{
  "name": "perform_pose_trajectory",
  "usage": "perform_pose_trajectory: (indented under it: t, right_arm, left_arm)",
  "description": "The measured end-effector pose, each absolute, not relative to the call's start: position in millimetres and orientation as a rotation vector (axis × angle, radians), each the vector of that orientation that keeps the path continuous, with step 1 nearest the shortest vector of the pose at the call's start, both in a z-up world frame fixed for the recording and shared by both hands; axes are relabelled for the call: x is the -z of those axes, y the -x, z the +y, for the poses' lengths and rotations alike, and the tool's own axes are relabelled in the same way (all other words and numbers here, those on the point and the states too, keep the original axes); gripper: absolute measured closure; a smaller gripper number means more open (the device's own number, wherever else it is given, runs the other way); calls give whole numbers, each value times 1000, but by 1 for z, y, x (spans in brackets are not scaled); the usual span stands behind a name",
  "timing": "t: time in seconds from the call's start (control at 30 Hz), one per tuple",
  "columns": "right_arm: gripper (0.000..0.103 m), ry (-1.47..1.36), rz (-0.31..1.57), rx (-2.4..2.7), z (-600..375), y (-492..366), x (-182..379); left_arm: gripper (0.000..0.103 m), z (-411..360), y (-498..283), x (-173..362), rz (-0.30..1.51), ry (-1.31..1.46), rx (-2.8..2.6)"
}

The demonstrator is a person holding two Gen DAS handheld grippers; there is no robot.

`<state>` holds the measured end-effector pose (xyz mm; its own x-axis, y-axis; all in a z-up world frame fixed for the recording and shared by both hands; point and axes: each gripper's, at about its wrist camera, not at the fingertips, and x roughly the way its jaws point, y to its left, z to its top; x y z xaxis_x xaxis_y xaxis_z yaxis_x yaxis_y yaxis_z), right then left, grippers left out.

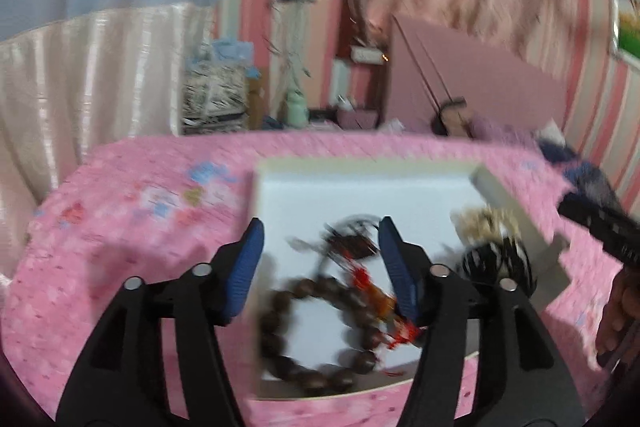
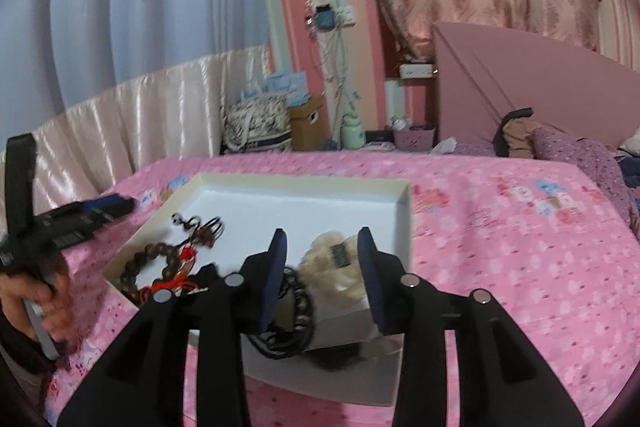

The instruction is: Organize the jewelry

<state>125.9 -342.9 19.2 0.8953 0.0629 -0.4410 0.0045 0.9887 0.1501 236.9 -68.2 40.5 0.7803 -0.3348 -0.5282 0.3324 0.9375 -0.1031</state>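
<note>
**Stock on the pink bed: one white box, four lots of jewelry, both tongs empty**

Item 1. White box (image 2: 404, 215), shallow, open-topped, resting on the pink bedspread (image 2: 500, 267). I see its pale floor bare across the far half; all contents sit in the near half.

Item 2. Brown bead bracelet (image 1: 316, 331), large dark wooden beads in a ring, lying flat on the box floor toward its left side as I view it from my right-hand camera. A red tassel (image 1: 362, 277) lies against it.

Item 3. Dark charm piece (image 2: 202, 231), small, with black cord loops, just beyond the bracelet. Detail is too blurred for me to name it further.

Item 4. Cream pearl cluster (image 2: 332, 267), pale and bunched, in the box's right half, with a small dark tag on top.

Item 5. Black cord necklace (image 2: 290, 323), coiled, just beside the pearl cluster on the near side.

Item 6. Left gripper (image 1: 320, 263): my blue pads stand wide apart above the bracelet and tassel, nothing pinched between them. The view is motion-blurred.

Item 7. Right gripper (image 2: 322, 275): jaws moderately parted, empty, framing the pearl cluster and cord without pressing either.

Item 8. A hand (image 2: 44, 307) grips the left tool's handle at the box's left side.
</note>
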Motion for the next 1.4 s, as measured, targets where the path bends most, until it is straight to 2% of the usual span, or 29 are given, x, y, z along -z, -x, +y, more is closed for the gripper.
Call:
perform_pose_trajectory:
  t: [0.2,0.47,0.73,0.97,1.1,1.2,1.23,1.3,1.37,1.4]
  right_arm:
    - [50,-185,418,52,-379,-114,-34]
    - [48,-202,483,174,-415,-128,-20]
    - [48,-171,543,171,-412,-137,-2]
    - [44,-151,536,175,-405,-134,-3]
    - [33,-145,521,160,-397,-130,-8]
    - [31,-131,499,133,-384,-126,-20]
    - [24,-133,484,121,-380,-124,-24]
    - [19,-154,473,107,-369,-118,-33]
    - [19,-148,476,84,-357,-106,-36]
    - [14,-143,472,84,-352,-100,-36]
  left_arm:
    - [38,-15,-246,-66,540,26,213]
    - [36,-10,-263,-45,576,46,183]
    - [36,-41,-263,-16,603,-59,202]
    - [33,-35,-266,-14,604,-54,169]
    - [20,-33,-263,-18,583,-44,160]
    - [12,-38,-257,-29,548,-59,149]
    - [8,-39,-255,-34,535,-50,148]
    - [3,-41,-247,-43,519,-38,150]
    - [3,-40,-234,-50,508,-29,155]
    - [3,-41,-226,-51,505,-31,166]
